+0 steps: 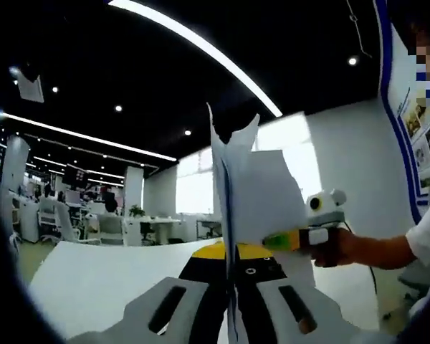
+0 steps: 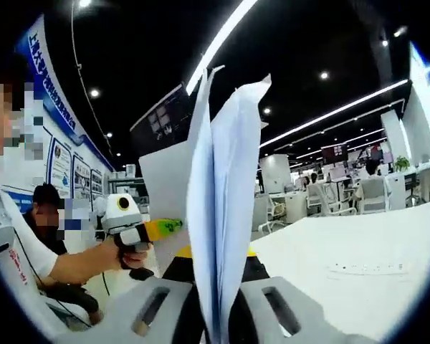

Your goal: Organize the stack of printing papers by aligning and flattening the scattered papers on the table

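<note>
A white table [image 1: 93,279] is stretching under office strip lights. Both claws, left [image 1: 231,301] and right [image 2: 216,308], are clamping the upright papers [image 2: 218,215] mid-frame, hiding what's behind.

Papers [image 1: 252,193]: white, bluish in shadow [image 2: 218,215]. Table [image 1: 93,279]: plain white. Left tool [image 1: 231,315]: pale grey jaws with dark slots, black and yellow body behind. Right tool [image 2: 218,315]: the same grey. Wall board [image 2: 54,107]: white with blue band.
</note>
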Tool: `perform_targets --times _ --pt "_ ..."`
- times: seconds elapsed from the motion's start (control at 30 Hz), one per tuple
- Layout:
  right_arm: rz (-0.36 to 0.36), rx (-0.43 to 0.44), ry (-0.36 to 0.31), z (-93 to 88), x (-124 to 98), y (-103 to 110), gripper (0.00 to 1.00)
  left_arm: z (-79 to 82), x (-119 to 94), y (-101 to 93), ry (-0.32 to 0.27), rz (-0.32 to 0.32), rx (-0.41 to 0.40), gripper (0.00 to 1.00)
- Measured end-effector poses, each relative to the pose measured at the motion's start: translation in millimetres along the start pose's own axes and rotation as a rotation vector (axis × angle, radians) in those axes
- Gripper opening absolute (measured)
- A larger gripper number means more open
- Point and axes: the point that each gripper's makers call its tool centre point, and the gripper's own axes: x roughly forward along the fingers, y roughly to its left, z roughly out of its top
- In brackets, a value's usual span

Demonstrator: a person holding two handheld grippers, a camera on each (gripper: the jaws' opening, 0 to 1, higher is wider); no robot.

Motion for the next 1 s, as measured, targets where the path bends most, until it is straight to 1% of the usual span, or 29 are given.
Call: perform_targets --times 0.03,0.07,0.1,0.13,0.17,0.2,0.23,0.27,0.3,0.33,0.37,0.4,0.43,0.47,0.53,0.57,0.63,0.67,0.7,0.73,0.77,0.8,0.83,0.87,0.9,0.93,1.0 --pt "-0.005 0.016 -0.001 -10.7 -0.7 -2.8 0.00 -10.9 -2.4 3.4 -0.003 0.024 0.000 0.06" --pt "-0.019 0.057 -0.029 -16.3 0.2 -6.4 0.00 -21.1 -3.4 5.0 -0.003 0.039 -0.009 0.06" --pt "-0.003 0.086 -0.061 -16.4 1.5 -6.1 0.00 -23.6 -4.4 8.4 -0.035 0.061 -0.041 0.06" --pt "-0.005 0.124 -0.054 -16.4 1.6 -7.1 0.00 -24.0 -4.7 10.1 -0.032 0.068 -0.063 0.06" --pt "-0.008 0.109 -0.046 -14.8 1.9 -8.6 0.00 -21.6 -3.6 10.9 -0.019 0.067 -0.070 0.07" --pt "-0.027 0.074 -0.012 -14.5 2.7 -10.4 0.00 -20.5 -1.7 11.3 -0.005 0.070 -0.074 0.07" --pt "-0.026 0.036 0.002 -10.0 3.9 -9.2 0.00 -15.8 -0.3 11.2 -0.006 0.071 -0.069 0.08" --pt "-0.015 0.016 -0.008 -4.1 4.4 -6.9 0.00 -9.7 1.1 12.3 -0.015 0.078 -0.056 0.10" --pt "-0.024 0.034 -0.040 2.4 4.3 -6.5 0.07 -5.0 0.7 13.2 -0.025 0.084 -0.054 0.13" --pt "-0.028 0.077 -0.054 4.2 4.1 -6.5 0.18 -2.2 0.9 13.0 -0.032 0.079 -0.072 0.15" --pt "-0.020 0.097 -0.048 0.7 3.2 -5.5 0.23 -5.0 0.5 10.6 -0.029 0.069 -0.118 0.19" --pt "-0.018 0.097 -0.041 -4.8 2.6 -7.6 0.23 -10.6 -0.1 12.5 -0.007 0.075 -0.125 0.21" --pt "-0.021 0.092 -0.032 -8.8 2.6 -8.4 0.23 -15.3 -1.0 13.3 0.012 0.081 -0.110 0.22" --pt "-0.036 0.067 -0.024 -10.1 1.7 -10.5 0.24 -18.1 -0.9 13.5 0.021 0.082 -0.093 0.23" --pt "-0.033 0.055 -0.028 -5.8 0.5 -5.6 0.30 -16.6 -1.5 10.9 0.019 0.075 -0.095 0.24" --pt "-0.015 0.063 -0.035 -3.2 0.3 -0.3 0.31 -12.3 -2.0 3.5 -0.001 0.048 -0.108 0.25" --pt "0.002 0.074 -0.035 -4.8 -1.1 5.8 0.32 -13.3 -4.4 -1.5 -0.008 0.037 -0.102 0.26" --pt "0.005 0.059 -0.026 -11.3 -2.0 7.0 0.32 -16.6 -6.3 -2.4 -0.007 0.040 -0.091 0.25" --pt "0.000 0.047 0.000 -19.6 -2.3 4.1 0.30 -21.6 -7.9 -2.0 -0.001 0.042 -0.080 0.23" --pt "0.008 0.047 0.043 -30.1 -2.3 2.0 0.21 -26.0 -8.3 -1.2 0.004 0.034 -0.076 0.19" --pt "0.022 0.020 0.056 -34.8 -1.4 0.6 0.10 -29.4 -7.7 -1.5 0.013 0.024 -0.082 0.11" --pt "0.041 -0.004 0.043 -33.3 0.5 1.5 0.03 -31.2 -6.3 -2.1 0.020 0.012 -0.081 0.07" --pt "0.044 -0.001 0.038 -31.7 2.2 0.6 0.00 -28.6 -2.8 -1.7 0.012 0.009 -0.043 0.07" --pt "0.034 0.006 0.030 -24.9 5.0 -1.9 0.00 -22.6 2.5 2.0 -0.001 0.013 0.026 0.06" --pt "0.039 0.006 0.024 -19.6 5.9 -2.0 0.00 -13.6 7.5 1.7 -0.027 -0.002 0.056 0.06" --pt "0.046 -0.013 0.012 -10.1 7.1 -1.1 0.00 -2.3 12.3 2.6 -0.056 -0.010 0.063 0.06" --pt "0.026 -0.097 -0.012 9.1 8.0 -5.9 0.00 10.7 19.2 3.7 -0.066 -0.029 0.044 0.06"
